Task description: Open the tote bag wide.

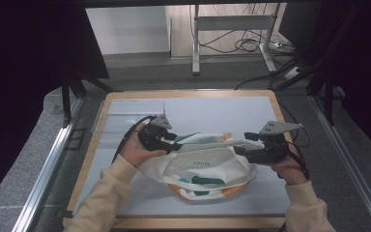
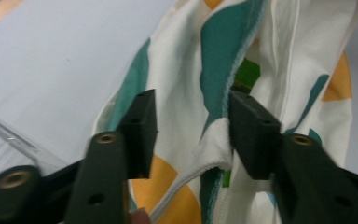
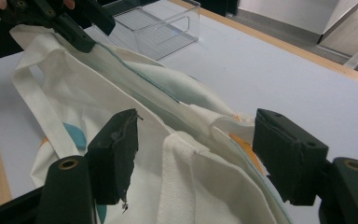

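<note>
A cream cloth tote bag (image 1: 203, 164) with teal and orange patches lies on the grey table top (image 1: 222, 106), its mouth held up between both hands. My left gripper (image 1: 176, 140) is at the left end of the mouth. In the left gripper view (image 2: 193, 130) the jaws stand apart around the bag's rim (image 2: 214, 149), with the folded hem against one pad and a gap at the other. My right gripper (image 1: 244, 142) is at the right end of the mouth. Its jaws (image 3: 196, 154) stand wide, loose cloth (image 3: 186, 158) rising between them untouched by the pads.
A clear plastic box (image 1: 125, 116) sits at the table's back left, behind the left hand, and in the right gripper view the same clear box (image 3: 163, 28) lies beyond the bag. The table has a wooden border (image 1: 188, 92). Cables and a desk frame (image 1: 232, 29) lie on the floor beyond.
</note>
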Available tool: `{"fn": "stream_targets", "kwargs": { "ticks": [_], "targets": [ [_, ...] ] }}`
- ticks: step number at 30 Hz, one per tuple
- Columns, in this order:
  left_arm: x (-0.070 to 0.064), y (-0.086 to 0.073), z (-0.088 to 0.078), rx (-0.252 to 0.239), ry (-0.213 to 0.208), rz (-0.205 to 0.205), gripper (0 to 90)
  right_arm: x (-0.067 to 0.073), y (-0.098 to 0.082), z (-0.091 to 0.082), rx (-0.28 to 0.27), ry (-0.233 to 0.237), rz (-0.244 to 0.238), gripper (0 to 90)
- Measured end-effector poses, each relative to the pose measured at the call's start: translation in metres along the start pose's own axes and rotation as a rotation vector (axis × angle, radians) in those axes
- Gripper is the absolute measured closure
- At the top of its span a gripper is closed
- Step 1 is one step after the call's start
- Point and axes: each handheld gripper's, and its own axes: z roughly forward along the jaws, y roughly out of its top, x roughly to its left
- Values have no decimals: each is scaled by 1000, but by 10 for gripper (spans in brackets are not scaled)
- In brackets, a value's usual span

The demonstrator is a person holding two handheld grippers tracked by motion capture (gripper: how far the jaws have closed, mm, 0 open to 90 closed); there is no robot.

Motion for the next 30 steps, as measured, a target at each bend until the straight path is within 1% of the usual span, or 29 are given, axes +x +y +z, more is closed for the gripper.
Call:
{"fn": "stream_targets", "kwargs": {
  "ticks": [3, 5, 7, 8, 14, 19, 20, 21, 22, 23, 25, 26, 30],
  "targets": [
    [0, 0, 5, 33, -17, 4, 706, 1, 0, 3, 5, 3, -6, 309],
    [1, 0, 6, 38, -24, -1, 768, 2, 0, 4, 9, 6, -8, 309],
    [2, 0, 5, 37, -31, -11, 801, 3, 1, 5, 6, 8, -9, 310],
    [2, 0, 5, 38, -38, -11, 806, 3, 1, 4, 5, 8, -10, 310],
    [0, 0, 4, 37, -35, -5, 816, 3, 1, 3, -2, 0, -8, 311],
    [0, 1, 4, 36, -33, 0, 817, 4, 1, 3, 2, 2, -9, 318],
    [0, 2, 2, 38, -35, 9, 817, 6, 2, 4, 5, 1, -10, 322],
    [0, 2, 2, 38, -35, 9, 817, 6, 2, 4, 5, 1, -10, 322],
    [0, 4, 2, 42, -33, 20, 817, 10, 5, 6, 8, 7, -19, 327],
    [1, 5, 2, 42, -35, 21, 817, 12, 7, 7, 9, 11, -20, 329],
    [1, 5, 2, 41, -35, 22, 818, 14, 9, 8, 12, 16, -26, 331],
    [1, 4, 2, 42, -35, 21, 818, 20, 13, 13, 21, 32, -49, 331],
    [1, 4, 3, 40, -34, 12, 817, 25, 21, 23, 35, 50, -65, 333]
  ]
}}
